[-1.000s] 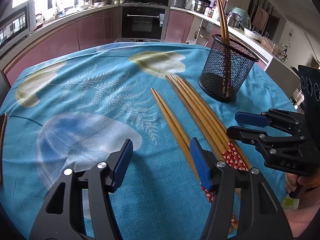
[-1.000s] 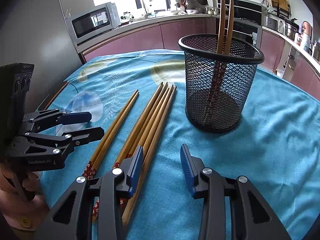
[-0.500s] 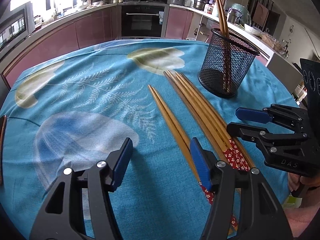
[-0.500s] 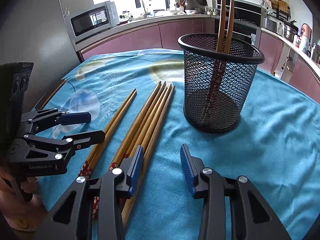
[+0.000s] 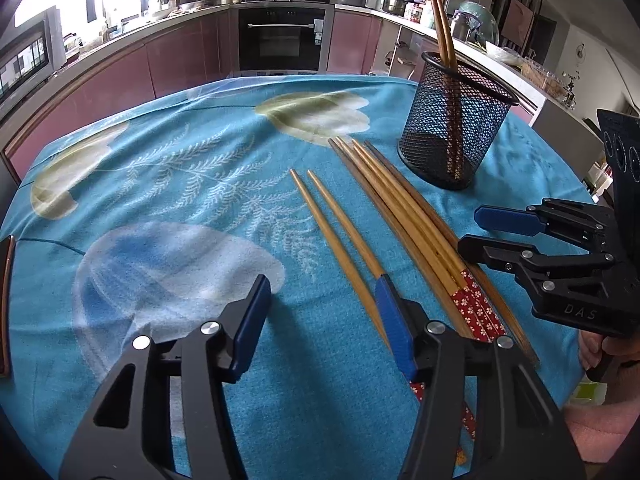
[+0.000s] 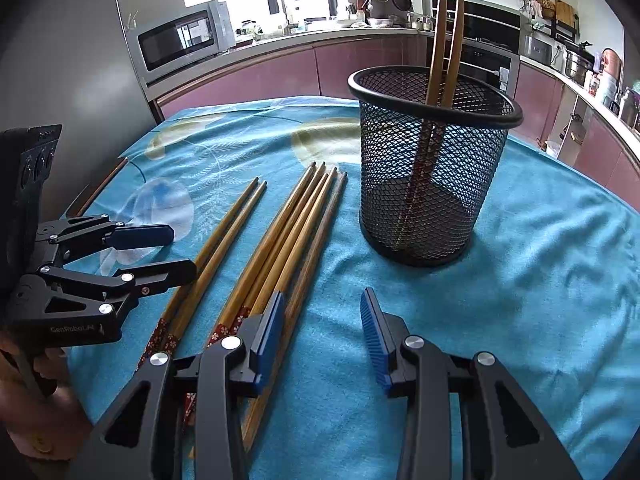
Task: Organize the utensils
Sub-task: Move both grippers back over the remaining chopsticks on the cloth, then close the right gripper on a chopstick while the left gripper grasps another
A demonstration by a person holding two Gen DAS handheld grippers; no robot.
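Observation:
A black mesh cup (image 5: 456,128) (image 6: 432,160) stands on the blue cloth with two chopsticks (image 6: 448,40) upright in it. A loose pair of wooden chopsticks (image 5: 340,240) (image 6: 216,248) lies beside a bundle of several chopsticks (image 5: 404,208) (image 6: 288,240) with red flowered ends. My left gripper (image 5: 322,312) is open and empty, just above the cloth, its right finger over the loose pair. It also shows in the right wrist view (image 6: 160,252). My right gripper (image 6: 322,336) is open and empty, its left finger over the bundle's ends; it shows in the left wrist view (image 5: 476,228).
The table has a blue leaf-print cloth (image 5: 180,200). Its wooden edge (image 5: 6,300) shows at the left. Kitchen counters, an oven (image 5: 286,36) and a microwave (image 6: 180,40) lie beyond the table. Hands hold both grippers near the front edge.
Both grippers have drawn back slightly toward the front edge and stay open. The chopsticks and the cup have not moved.

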